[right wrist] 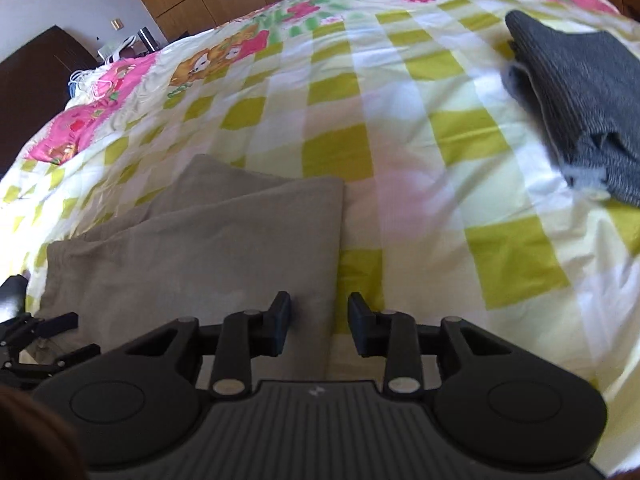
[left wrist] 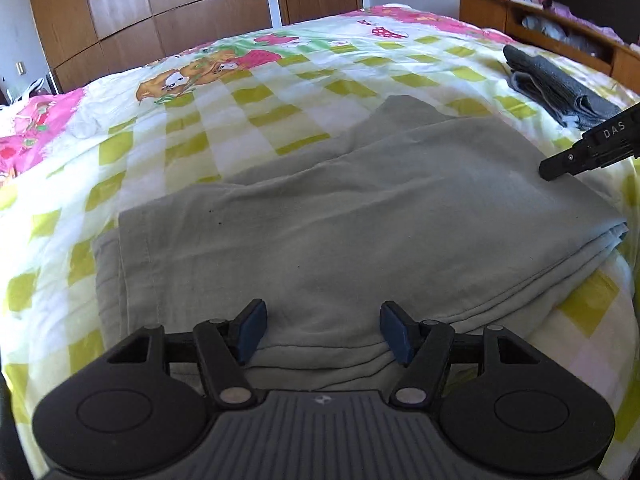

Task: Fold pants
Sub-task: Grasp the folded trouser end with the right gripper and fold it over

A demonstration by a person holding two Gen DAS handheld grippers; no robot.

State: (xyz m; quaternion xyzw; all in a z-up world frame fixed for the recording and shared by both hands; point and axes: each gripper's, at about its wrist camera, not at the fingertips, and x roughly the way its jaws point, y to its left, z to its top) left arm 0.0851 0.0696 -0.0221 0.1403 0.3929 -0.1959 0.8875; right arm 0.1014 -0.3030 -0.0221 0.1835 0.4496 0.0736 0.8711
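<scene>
Near edge of the pants (left wrist: 360, 220) hidden behind the left gripper (left wrist: 323, 330) body in the left wrist view. Only one finger of the right gripper (left wrist: 592, 148) visible there, rest cut off by the right edge. Right wrist view blurred throughout. Dark grey folded garment (right wrist: 576, 108) cropped at the right edge. Left gripper (right wrist: 44, 340) clipped at the left edge, too partial to judge the jaws. Shelf contents (left wrist: 560, 32) by the bed too small to tell.
</scene>
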